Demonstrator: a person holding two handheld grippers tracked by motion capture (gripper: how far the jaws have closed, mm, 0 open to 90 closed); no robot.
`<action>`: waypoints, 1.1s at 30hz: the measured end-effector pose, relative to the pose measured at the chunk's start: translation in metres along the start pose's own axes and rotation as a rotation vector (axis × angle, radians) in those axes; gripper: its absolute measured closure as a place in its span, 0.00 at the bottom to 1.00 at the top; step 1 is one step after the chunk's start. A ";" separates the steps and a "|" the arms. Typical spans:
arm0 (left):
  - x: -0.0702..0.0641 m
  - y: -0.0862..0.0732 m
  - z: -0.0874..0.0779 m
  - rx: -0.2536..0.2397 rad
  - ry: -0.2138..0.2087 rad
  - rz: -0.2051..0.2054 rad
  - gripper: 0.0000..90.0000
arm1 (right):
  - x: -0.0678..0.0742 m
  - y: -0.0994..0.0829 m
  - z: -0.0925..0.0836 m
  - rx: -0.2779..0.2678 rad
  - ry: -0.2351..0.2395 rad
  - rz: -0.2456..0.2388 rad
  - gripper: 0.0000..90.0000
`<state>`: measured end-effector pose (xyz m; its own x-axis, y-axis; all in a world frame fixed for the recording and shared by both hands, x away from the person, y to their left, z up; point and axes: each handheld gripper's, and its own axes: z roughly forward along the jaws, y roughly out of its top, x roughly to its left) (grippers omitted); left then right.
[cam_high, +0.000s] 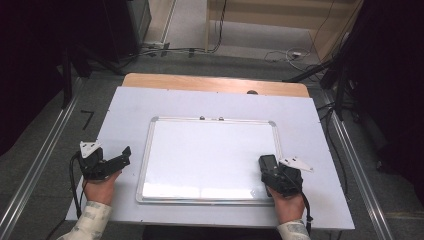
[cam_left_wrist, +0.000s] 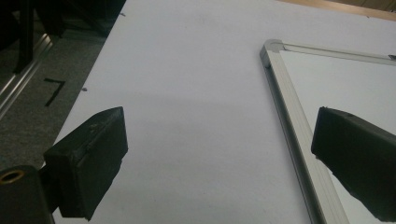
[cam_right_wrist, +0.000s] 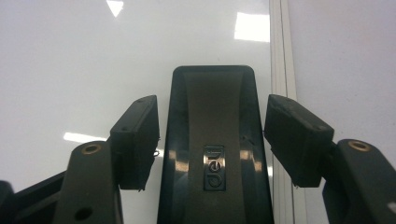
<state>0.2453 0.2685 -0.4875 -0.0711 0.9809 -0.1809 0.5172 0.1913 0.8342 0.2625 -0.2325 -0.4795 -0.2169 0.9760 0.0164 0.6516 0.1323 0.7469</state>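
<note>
A black eraser (cam_right_wrist: 215, 149) lies on the whiteboard (cam_high: 210, 150) near its right frame, between the right tongs (cam_right_wrist: 212, 140), whose jaws stand close at either side of it; whether they press it I cannot tell. The right gripper view shows its embossed label, unreadable from the high view. The left tongs (cam_left_wrist: 219, 158) gape wide apart over the white tabletop (cam_left_wrist: 187, 93), one jaw past the whiteboard's left frame.
</note>
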 end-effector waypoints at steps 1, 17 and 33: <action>0.000 0.000 0.000 0.000 0.001 -0.003 0.05 | 0.001 0.000 0.001 0.006 -0.008 -0.004 0.40; 0.000 0.000 0.000 -0.001 0.000 0.000 0.05 | 0.015 0.002 -0.004 -0.053 0.057 -0.070 0.86; 0.000 0.000 0.000 -0.001 0.001 -0.003 0.05 | 0.023 0.004 0.001 -0.028 0.042 -0.114 0.91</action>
<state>0.2454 0.2688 -0.4877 -0.0735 0.9804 -0.1829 0.5159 0.1943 0.8343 0.2604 -0.2094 -0.4767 -0.3191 0.9468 -0.0421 0.6005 0.2364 0.7639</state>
